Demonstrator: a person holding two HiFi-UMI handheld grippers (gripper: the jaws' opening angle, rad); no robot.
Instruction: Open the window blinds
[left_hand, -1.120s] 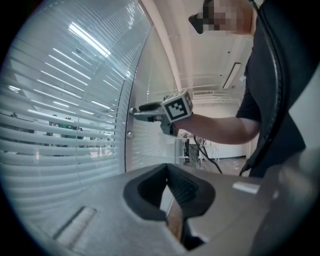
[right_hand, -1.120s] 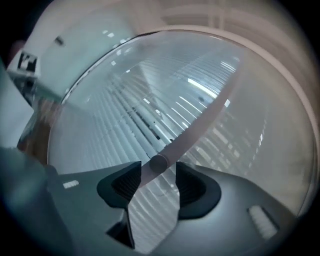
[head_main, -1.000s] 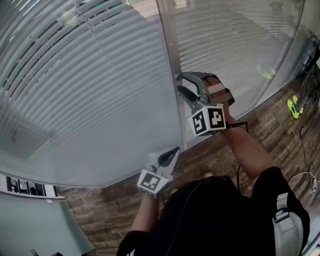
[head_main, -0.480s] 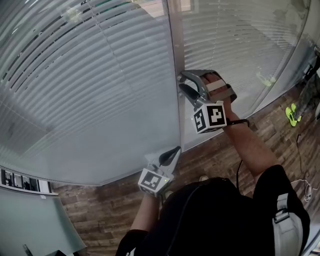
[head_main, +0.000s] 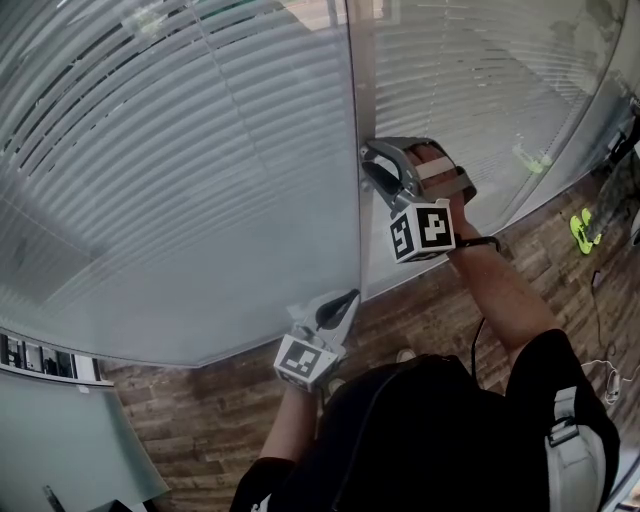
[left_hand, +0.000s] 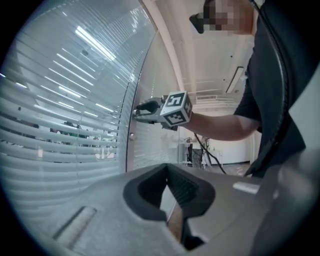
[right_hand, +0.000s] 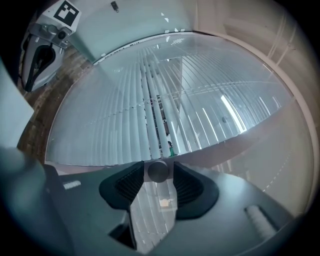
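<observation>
Slatted blinds (head_main: 200, 150) hang behind glass panes, with an upright metal post (head_main: 358, 90) between two panes. My right gripper (head_main: 363, 166) is held against that post. In the right gripper view a small round metal knob (right_hand: 158, 171) sits between the tips of my right gripper (right_hand: 158, 167). Its jaws have just been closing, and a thin gap still shows on each side of the knob. My left gripper (head_main: 350, 298) hangs lower near the foot of the glass, shut and holding nothing. It appears at top left in the right gripper view (right_hand: 29, 84).
Wood-pattern floor (head_main: 420, 310) runs along the glass wall. Yellow-green things (head_main: 585, 225) and a cable (head_main: 605, 385) lie on the floor at the right. A grey cabinet top (head_main: 80, 440) stands at the lower left. The blind slats (right_hand: 165, 115) are partly tilted, with gaps.
The right gripper's jaws stand a little narrower at the post than before. Both hands have kept their places, and the head view has shifted slightly.
</observation>
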